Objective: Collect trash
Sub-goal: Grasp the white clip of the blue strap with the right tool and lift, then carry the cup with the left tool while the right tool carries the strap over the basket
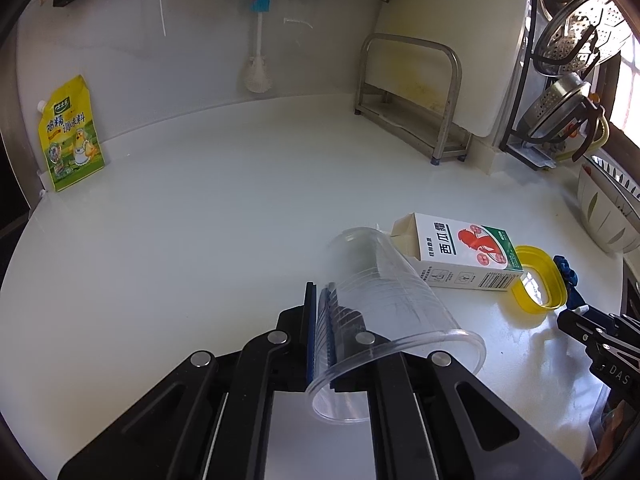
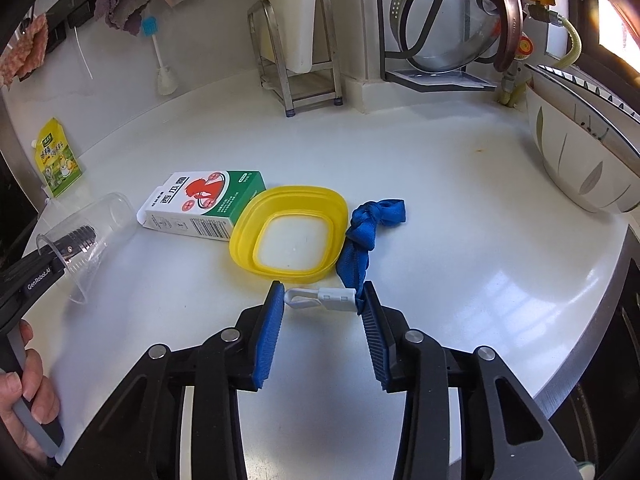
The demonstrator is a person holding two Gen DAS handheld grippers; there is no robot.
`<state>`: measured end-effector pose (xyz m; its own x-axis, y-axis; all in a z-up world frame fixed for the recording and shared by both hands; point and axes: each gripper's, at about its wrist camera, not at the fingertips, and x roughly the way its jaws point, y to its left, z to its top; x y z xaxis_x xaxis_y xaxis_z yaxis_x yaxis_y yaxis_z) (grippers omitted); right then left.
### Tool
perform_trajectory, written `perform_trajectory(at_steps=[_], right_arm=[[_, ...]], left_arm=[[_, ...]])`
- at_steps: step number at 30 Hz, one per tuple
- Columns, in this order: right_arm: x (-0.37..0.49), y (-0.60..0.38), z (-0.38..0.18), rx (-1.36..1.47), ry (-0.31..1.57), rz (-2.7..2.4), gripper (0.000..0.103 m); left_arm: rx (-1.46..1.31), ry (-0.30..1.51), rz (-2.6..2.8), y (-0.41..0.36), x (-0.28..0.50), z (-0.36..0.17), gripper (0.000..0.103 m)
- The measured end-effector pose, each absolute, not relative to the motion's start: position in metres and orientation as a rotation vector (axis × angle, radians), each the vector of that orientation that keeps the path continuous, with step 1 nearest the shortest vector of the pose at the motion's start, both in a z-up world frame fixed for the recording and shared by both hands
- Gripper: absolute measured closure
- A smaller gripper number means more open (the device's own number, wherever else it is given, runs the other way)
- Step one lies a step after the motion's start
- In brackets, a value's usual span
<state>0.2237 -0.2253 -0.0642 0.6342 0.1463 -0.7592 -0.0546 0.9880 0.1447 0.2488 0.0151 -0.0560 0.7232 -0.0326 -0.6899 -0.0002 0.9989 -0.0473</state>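
My left gripper (image 1: 320, 304) is shut on the wall of a clear plastic cup (image 1: 384, 280), one finger inside it and one outside; the cup lies tilted just over the white counter (image 1: 180, 220). Beside it lie a white and green carton (image 1: 460, 256) and a yellow lid (image 1: 548, 280). In the right wrist view, my right gripper (image 2: 322, 298) has its blue pads against both ends of a white plastic clip (image 2: 332, 299) on a knotted blue strap (image 2: 360, 236), just in front of the yellow lid (image 2: 244, 240). A hand (image 2: 24, 380) holds the left gripper's handle.
A yellow seasoning pouch (image 1: 70, 136) leans on the back wall at left. A steel rack (image 1: 416, 96) with a white cutting board (image 1: 452, 40) stands at the back. A white bowl (image 2: 580, 152) sits at right, by the counter's curved edge (image 2: 600, 312).
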Motion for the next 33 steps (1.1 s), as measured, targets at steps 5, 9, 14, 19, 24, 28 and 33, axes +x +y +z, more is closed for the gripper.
perform_trajectory(at_steps=[5, 9, 14, 19, 24, 28, 33], right_arm=[[0.211, -0.232, -0.060, 0.146, 0.858, 0.115, 0.065], [0.196, -0.234, -0.052, 0.158, 0.827, 0.115, 0.065], [0.172, -0.233, -0.048, 0.177, 0.805, 0.118, 0.065], [0.134, -0.232, -0.042, 0.207, 0.766, 0.115, 0.065], [0.092, -0.224, -0.036, 0.215, 0.741, 0.120, 0.065], [0.053, -0.216, -0.033, 0.238, 0.724, 0.122, 0.065], [0.000, -0.201, -0.029, 0.275, 0.696, 0.141, 0.065]], left_arm=[[-0.052, 0.742, -0.017, 0.017, 0.242, -0.054, 0.098], [-0.040, 0.710, -0.025, 0.014, 0.226, -0.049, 0.098], [-0.036, 0.723, -0.058, 0.016, 0.201, -0.048, 0.098], [-0.030, 0.720, -0.072, 0.023, 0.172, -0.040, 0.098], [-0.027, 0.717, -0.094, 0.027, 0.134, -0.031, 0.098], [-0.024, 0.721, -0.125, 0.026, 0.099, -0.024, 0.098], [-0.028, 0.710, -0.155, 0.027, 0.054, -0.015, 0.098]])
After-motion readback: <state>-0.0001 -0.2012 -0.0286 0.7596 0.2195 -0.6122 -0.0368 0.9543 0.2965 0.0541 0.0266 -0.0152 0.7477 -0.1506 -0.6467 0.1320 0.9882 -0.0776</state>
